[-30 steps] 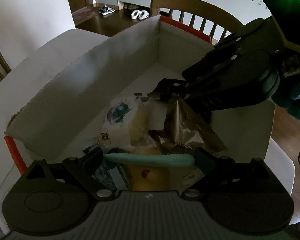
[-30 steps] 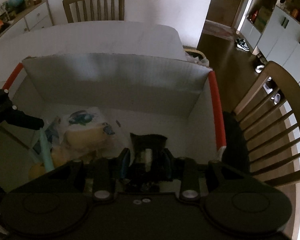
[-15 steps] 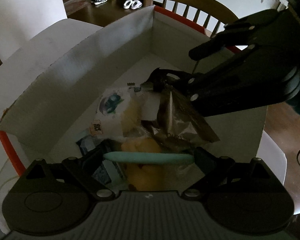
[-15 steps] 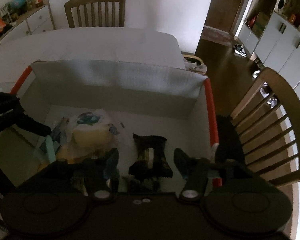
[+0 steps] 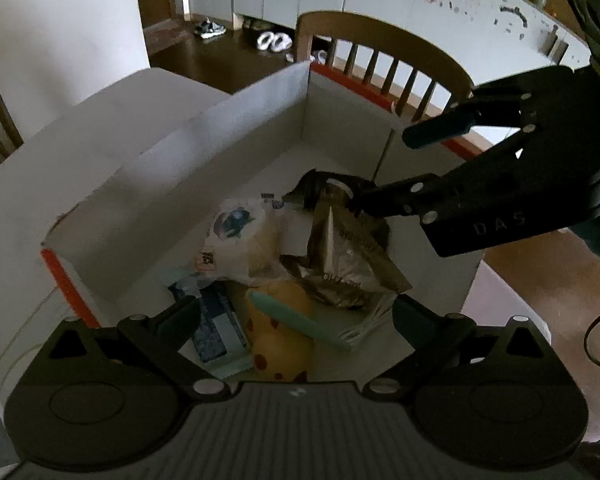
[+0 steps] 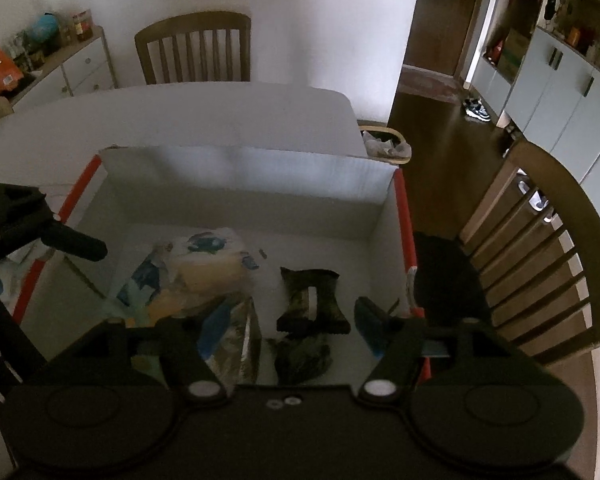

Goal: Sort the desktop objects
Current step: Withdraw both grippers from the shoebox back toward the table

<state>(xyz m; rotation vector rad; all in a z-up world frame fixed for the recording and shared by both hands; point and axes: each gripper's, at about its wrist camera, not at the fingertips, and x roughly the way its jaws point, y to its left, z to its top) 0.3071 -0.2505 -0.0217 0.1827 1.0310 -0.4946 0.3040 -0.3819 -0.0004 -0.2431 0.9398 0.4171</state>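
filling the white cardboard box mid-frame: snack packets, a teal pen, a dark wrapper; both grippers opening, empty.

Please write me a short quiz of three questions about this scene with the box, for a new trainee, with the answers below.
1. True or false: the mint-green pen-shaped stick is clamped between the fingers of the left gripper.
2. Where does the dark foil snack packet lie? A) on the wooden chair B) on the floor of the white cardboard box with orange edges C) on the bare table
3. Fill in: the right gripper has ____ pressed between its pads.

Key
1. False: it lies loose on the pile in the box, and the jaws are opening.
2. B
3. nothing; its jaws are opening above the packet.
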